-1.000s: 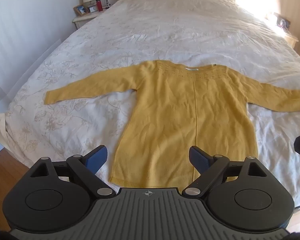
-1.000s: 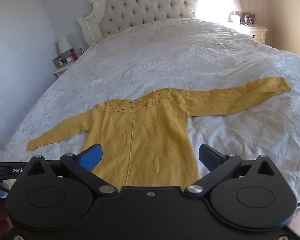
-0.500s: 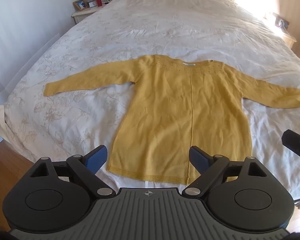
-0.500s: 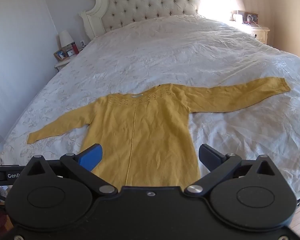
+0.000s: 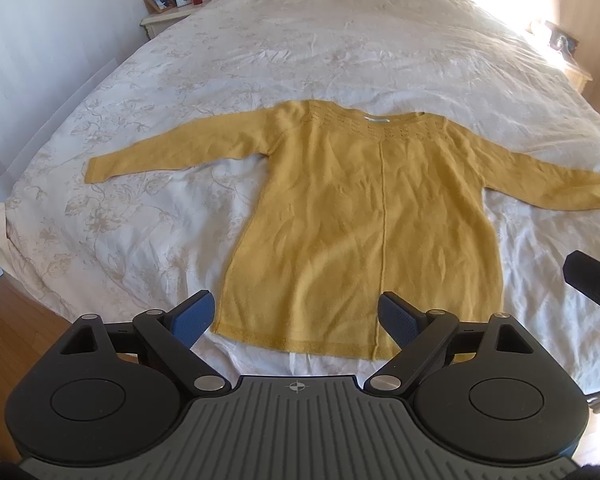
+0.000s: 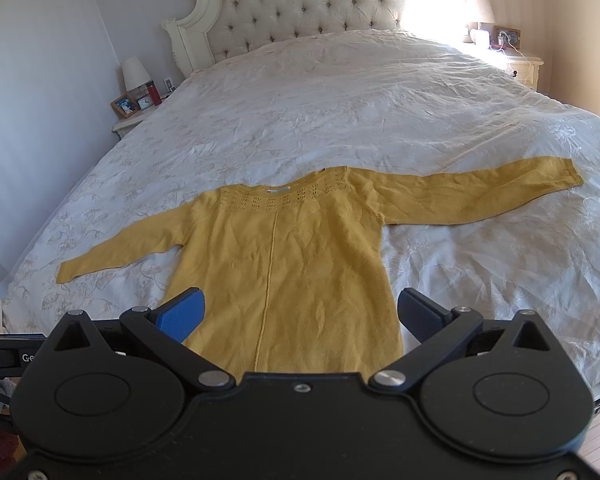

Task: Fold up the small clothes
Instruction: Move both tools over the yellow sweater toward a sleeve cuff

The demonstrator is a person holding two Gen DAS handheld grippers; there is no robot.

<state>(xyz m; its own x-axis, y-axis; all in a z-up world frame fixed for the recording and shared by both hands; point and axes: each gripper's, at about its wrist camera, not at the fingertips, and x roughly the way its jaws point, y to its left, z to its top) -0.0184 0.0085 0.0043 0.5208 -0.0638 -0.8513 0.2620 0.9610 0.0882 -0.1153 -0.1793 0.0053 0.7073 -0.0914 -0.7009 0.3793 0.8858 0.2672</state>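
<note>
A mustard-yellow long-sleeved sweater lies flat on the bed, neckline away from me and both sleeves spread out sideways; it also fills the middle of the right wrist view. My left gripper hangs open above the sweater's bottom hem, nothing between its blue pads. My right gripper is open too, hovering over the lower right part of the sweater without touching it. A black piece of the right gripper shows at the right edge of the left wrist view.
The sweater rests on a white floral bedspread with a tufted headboard at the far end. A nightstand with a lamp and frames stands at the left, another nightstand at the right. Wooden floor borders the bed's near left corner.
Both views tilted slightly, so the sweater sits a little higher in the left wrist view and more of its hem shows. Neither gripper's jaws moved and the sweater stayed put.
</note>
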